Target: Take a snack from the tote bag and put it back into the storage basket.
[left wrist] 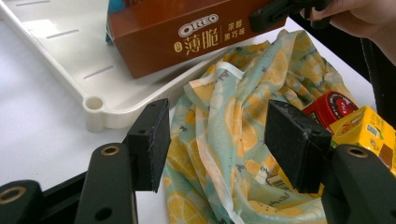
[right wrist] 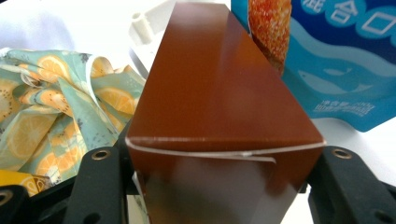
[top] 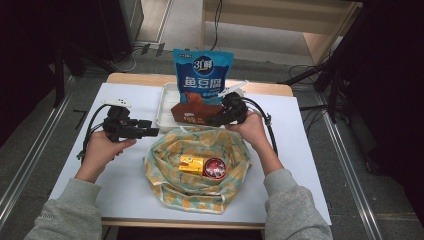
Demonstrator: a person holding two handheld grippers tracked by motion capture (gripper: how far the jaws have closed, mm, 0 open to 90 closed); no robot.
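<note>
Oreo box (top: 196, 111) sits at the tray's (top: 165, 107) front edge, clamped at one end between the right gripper's (top: 220, 119) jaws. Blue pouch (top: 202, 75) stands behind it. Fabric bag (top: 197, 170) lies nearer on the worktop (top: 125, 180), holding carton (top: 192, 163) and can (top: 215, 168). Left gripper (top: 150, 131) released, jaws apart beside the bag's rim.

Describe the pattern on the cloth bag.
The cloth bag has orange citrus slices on pale green, clearest in the left gripper view.
</note>
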